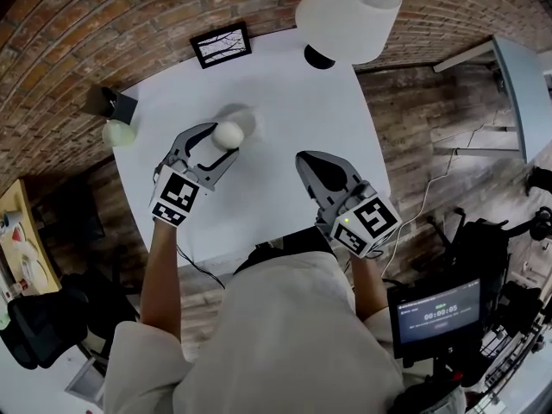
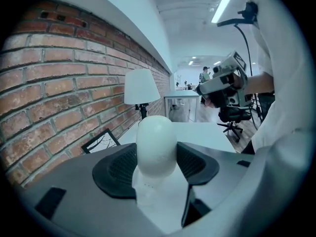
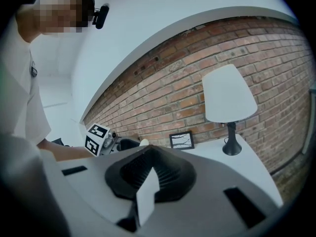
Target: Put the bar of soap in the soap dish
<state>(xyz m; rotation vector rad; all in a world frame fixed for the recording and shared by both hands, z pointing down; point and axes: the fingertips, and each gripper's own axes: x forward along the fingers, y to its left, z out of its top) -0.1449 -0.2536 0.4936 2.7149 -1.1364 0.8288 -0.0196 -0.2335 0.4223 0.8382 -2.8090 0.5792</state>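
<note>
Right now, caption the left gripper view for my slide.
Left hand-held gripper grips a white soap bar; lamp and brick wall beyond.

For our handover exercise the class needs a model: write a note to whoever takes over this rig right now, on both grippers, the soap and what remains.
Left gripper: shut on the bar of soap, over the white table.
Right gripper: shut, nothing in it, apart from the soap.
Soap dish: not clearly seen; a pale blur just beyond the soap may be it.
Done: soap gripped. Left: set it in the dish, then release.
</note>
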